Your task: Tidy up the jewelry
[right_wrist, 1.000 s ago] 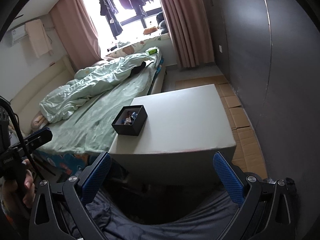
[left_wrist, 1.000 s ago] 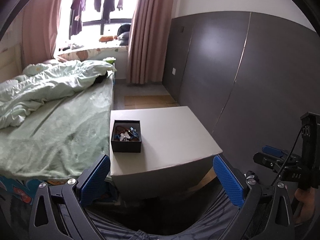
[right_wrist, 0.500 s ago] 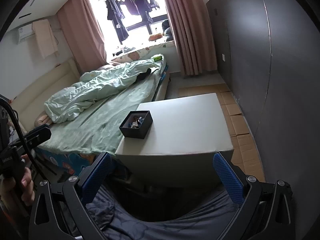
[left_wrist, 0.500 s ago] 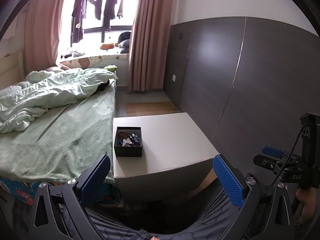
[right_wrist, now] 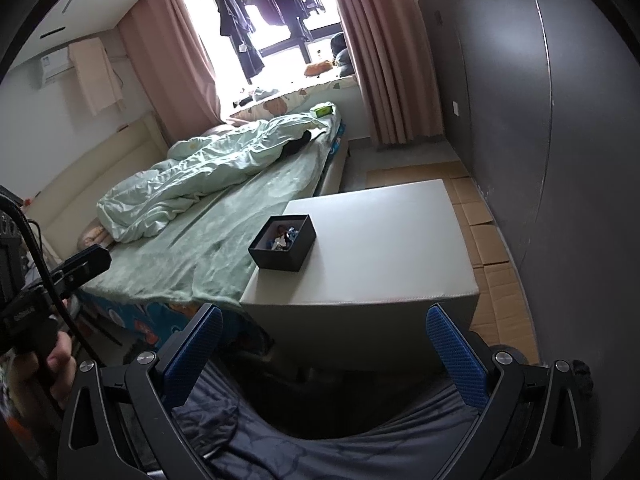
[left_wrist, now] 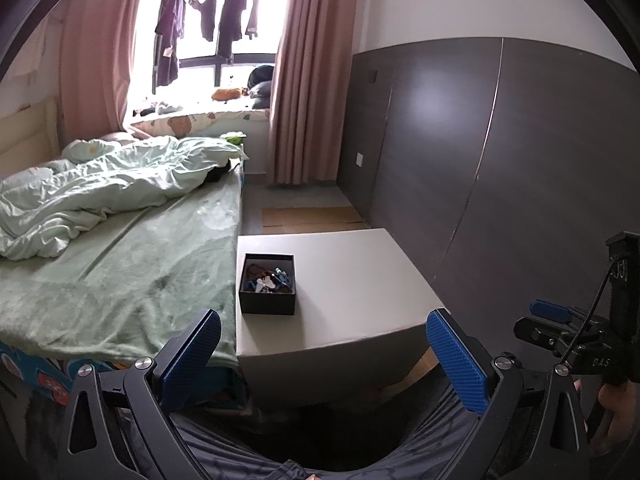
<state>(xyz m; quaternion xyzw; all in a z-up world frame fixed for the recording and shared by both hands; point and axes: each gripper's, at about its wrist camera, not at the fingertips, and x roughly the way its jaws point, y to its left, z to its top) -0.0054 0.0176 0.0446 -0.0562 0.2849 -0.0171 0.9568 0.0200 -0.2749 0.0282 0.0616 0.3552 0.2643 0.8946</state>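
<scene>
Jewelry [left_wrist: 266, 280] lies in a mixed heap inside a black box [left_wrist: 267, 303], and in your left wrist view that box sits on the left part of the white table [left_wrist: 352, 288], close to the edge that meets the bed [left_wrist: 120, 264]. The pieces are too small to tell apart; you can only make out blue, white and brown bits. Your left gripper [left_wrist: 320, 354] hangs near you, low in the picture, with its jaws wide apart and nothing between the blue pads [left_wrist: 456, 364]. It is well apart from the box, over your dark trousers [left_wrist: 248, 444]. At the far right edge you see your right gripper [left_wrist: 560, 328] side-on, with your right hand [left_wrist: 616, 404] on its handle.

In your right wrist view the black box [right_wrist: 286, 250] stands on the near left part of the white table [right_wrist: 392, 248], with the jewelry [right_wrist: 284, 237] showing over its rim. Your right gripper [right_wrist: 320, 354] also has its jaws spread wide and empty, held near you and well short of the table. At the left edge your left gripper [right_wrist: 86, 262] shows side-on, gripped by your left hand [right_wrist: 60, 364]. The bed [right_wrist: 208, 240] with its rumpled green quilt [right_wrist: 208, 176] runs along the table's left side, and the dark wall panel [right_wrist: 568, 160] closes off the right.
</scene>
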